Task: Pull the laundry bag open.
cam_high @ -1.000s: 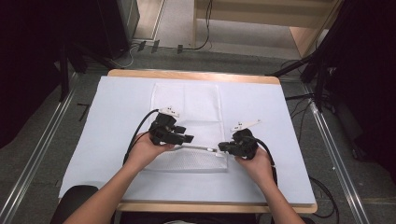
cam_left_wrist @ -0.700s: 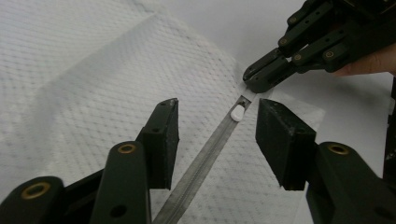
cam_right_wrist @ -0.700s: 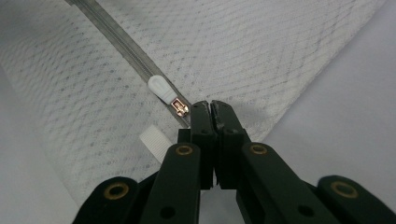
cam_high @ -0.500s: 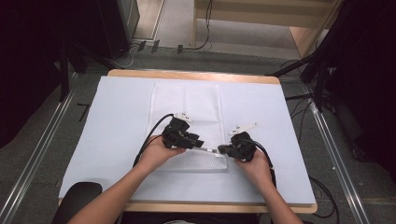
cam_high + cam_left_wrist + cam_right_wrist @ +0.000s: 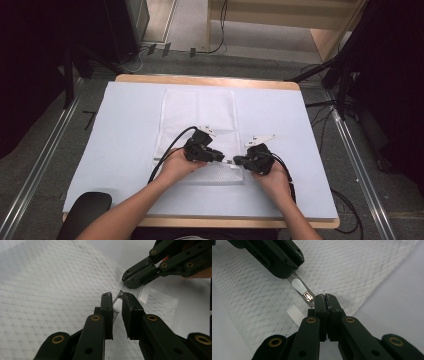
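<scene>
Left gripper (image 5: 117, 305) jaws nearly closed around the white zipper pull (image 5: 117, 305) of the mesh laundry bag (image 5: 50, 290); pull sits between the pads, contact on both sides not fully clear. Right gripper (image 5: 325, 298) jaws clamped tight, pinching the bag's edge at the zipper track, right next to the metal slider (image 5: 308, 296). In the right gripper view the pull (image 5: 298, 286) points away from the slider toward the left gripper (image 5: 284, 267). High view: both grippers tip to tip, left (image 5: 221, 157), right (image 5: 237, 161), over the near edge of the bag (image 5: 200, 107). Bag lies flat on the pale blue table cover (image 5: 125, 125), centred. White fabric tab (image 5: 294, 313) sticks out of the bag's edge beside the right gripper.
</scene>
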`<state>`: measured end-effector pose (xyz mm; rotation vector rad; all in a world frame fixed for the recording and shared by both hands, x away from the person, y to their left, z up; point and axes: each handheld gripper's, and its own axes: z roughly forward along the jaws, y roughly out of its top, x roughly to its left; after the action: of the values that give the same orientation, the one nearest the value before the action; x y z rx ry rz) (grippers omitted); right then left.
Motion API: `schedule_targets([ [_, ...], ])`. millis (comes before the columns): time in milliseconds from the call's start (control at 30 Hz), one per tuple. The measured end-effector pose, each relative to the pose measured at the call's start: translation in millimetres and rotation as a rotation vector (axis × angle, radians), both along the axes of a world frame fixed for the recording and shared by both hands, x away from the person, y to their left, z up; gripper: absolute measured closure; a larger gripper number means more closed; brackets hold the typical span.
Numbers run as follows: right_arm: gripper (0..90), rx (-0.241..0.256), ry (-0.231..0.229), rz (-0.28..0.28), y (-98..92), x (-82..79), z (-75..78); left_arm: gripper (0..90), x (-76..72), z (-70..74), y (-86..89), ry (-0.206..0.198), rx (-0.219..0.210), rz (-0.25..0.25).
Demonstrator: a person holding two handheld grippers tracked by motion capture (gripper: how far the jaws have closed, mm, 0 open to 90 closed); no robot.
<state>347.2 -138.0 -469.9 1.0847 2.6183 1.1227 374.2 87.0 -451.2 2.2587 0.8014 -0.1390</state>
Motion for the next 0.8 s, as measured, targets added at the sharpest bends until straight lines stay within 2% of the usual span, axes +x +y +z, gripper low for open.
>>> schedule_targets([
  [233,89.8,-0.005,-0.020,0.000,0.7,-2.9,-0.5,80.8,1.9,-8.6,-7.5,0.034,-0.012,-0.013],
  [433,89.7,-0.009,-0.028,-0.002,1.1,-4.0,-0.7,81.9,-1.4,-10.1,-12.0,0.047,0.001,-0.039],
  [533,89.7,-0.009,-0.029,0.000,1.0,-3.9,-0.7,81.7,-3.8,-12.2,-14.6,0.042,0.015,-0.049],
  [667,89.7,-0.013,-0.033,0.001,1.3,-4.0,-0.5,81.0,-3.1,-14.6,-13.7,0.049,-0.001,-0.045],
  [767,89.7,-0.014,-0.033,0.000,1.4,-4.1,-0.5,80.6,-5.1,-15.8,-16.1,0.027,-0.006,-0.047],
  [800,89.7,-0.013,-0.033,0.000,1.4,-4.0,-0.6,82.0,-5.4,-15.4,-16.6,0.019,0.006,-0.042],
])
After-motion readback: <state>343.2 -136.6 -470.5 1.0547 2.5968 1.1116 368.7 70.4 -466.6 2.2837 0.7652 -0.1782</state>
